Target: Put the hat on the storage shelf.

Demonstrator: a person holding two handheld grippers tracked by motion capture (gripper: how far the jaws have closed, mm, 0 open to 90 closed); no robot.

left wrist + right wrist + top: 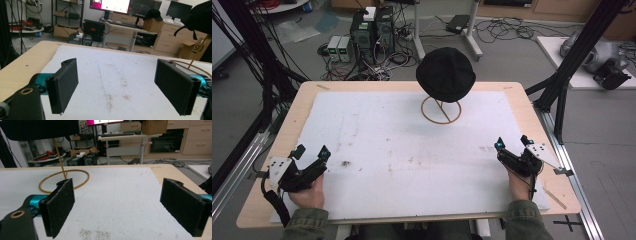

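While both grippers rest at the near bench corners, a hat (446, 74) sits far off.
Left gripper (310, 152) and right gripper (513, 142) hold their fingers spread wide, gripping nothing.

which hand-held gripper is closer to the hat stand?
The right hand-held gripper: it sits nearer the stand's wooden ring base under the black hat. The left hand-held gripper is farther off at the opposite edge.
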